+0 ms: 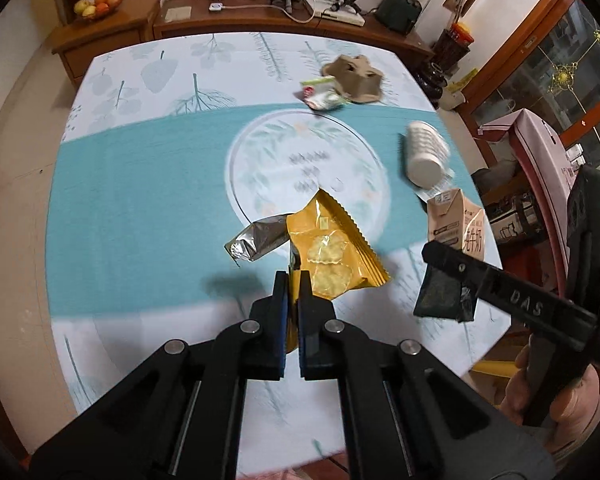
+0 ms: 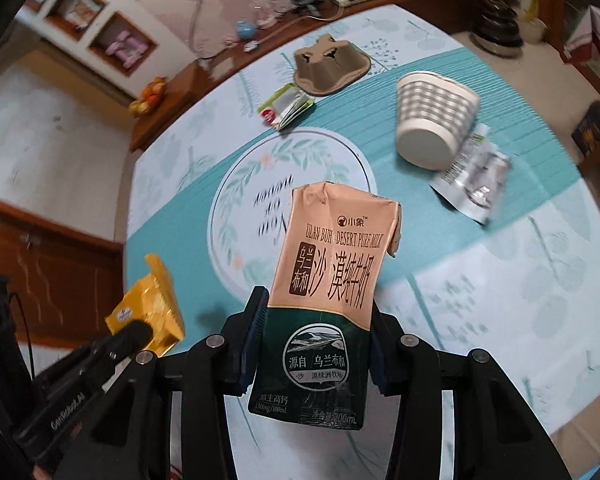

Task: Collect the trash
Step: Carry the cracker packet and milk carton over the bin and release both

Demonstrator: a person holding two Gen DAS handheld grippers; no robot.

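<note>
My left gripper (image 1: 293, 286) is shut on a corner of a yellow snack wrapper (image 1: 336, 248) with a torn silver flap, held above the table. In the right wrist view that wrapper (image 2: 150, 304) hangs at lower left from the left gripper (image 2: 138, 334). My right gripper (image 2: 316, 320) is shut on a pink and dark green milk carton (image 2: 332, 248), with its pads on the carton's sides and the carton upright. From the left wrist view the carton (image 1: 456, 224) and the right gripper (image 1: 448, 266) are at the right, with a hand below them.
On the teal and white tablecloth (image 2: 500, 300) lie a striped paper cup (image 2: 432, 116) on its side, a clear foil wrapper (image 2: 474, 176), a brown cardboard cup carrier (image 2: 332, 66) and a green and white wrapper (image 2: 286, 106). A wooden sideboard (image 1: 260, 20) runs behind the table.
</note>
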